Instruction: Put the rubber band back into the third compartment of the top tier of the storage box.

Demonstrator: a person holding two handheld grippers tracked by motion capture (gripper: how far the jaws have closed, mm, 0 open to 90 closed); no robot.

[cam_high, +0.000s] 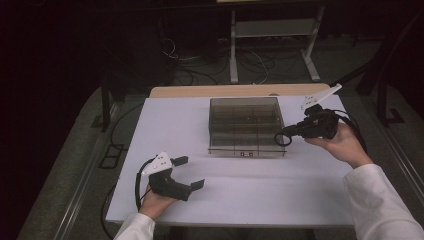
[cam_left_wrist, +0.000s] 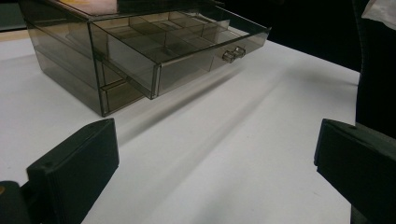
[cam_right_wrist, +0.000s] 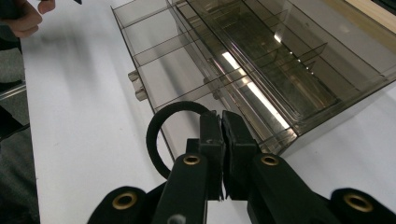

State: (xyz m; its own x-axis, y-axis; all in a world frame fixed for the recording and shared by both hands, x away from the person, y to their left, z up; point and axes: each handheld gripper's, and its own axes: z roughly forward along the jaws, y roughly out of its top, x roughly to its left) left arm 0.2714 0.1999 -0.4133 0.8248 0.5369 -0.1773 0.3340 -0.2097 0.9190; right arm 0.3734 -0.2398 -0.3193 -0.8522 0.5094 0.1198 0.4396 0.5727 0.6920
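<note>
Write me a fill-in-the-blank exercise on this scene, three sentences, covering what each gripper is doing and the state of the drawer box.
1. The right gripper is shut on a black ____ band.
2. The top drawer of the clear organizer box stands ____.
3. The left gripper rests on the white table with its jaws ____ and nothing between them.

Missing words: elastic (hair); open; open
</note>
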